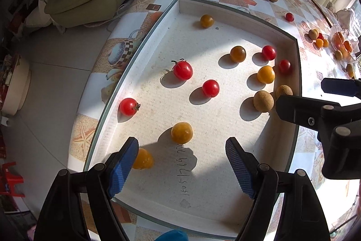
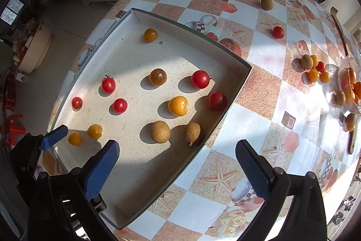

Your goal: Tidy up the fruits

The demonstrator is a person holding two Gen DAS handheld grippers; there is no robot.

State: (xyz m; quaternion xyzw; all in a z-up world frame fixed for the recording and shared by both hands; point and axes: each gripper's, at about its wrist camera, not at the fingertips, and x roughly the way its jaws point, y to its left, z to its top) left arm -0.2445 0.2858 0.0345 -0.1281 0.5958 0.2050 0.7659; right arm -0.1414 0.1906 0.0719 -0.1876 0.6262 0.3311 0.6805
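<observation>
Tray (image 1: 237, 15) holds scattered fruits; left hand-held gripper (image 1: 182, 164) released, right hand-held gripper (image 2: 178, 159) released, empty.

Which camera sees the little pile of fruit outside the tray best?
The right wrist view: the pile sits on the table, each fruit distinct. The left wrist view shows the same pile smaller, near the edge.

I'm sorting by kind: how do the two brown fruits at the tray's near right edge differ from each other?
The left brown fruit looks round and plump; the right brown fruit looks narrower, egg-shaped, ending in a small point at the bottom. The left one sits clear of the tray wall in sunlight, the right one nearer the wall, partly shaded. Both share a dull, speckled tan skin.
</observation>
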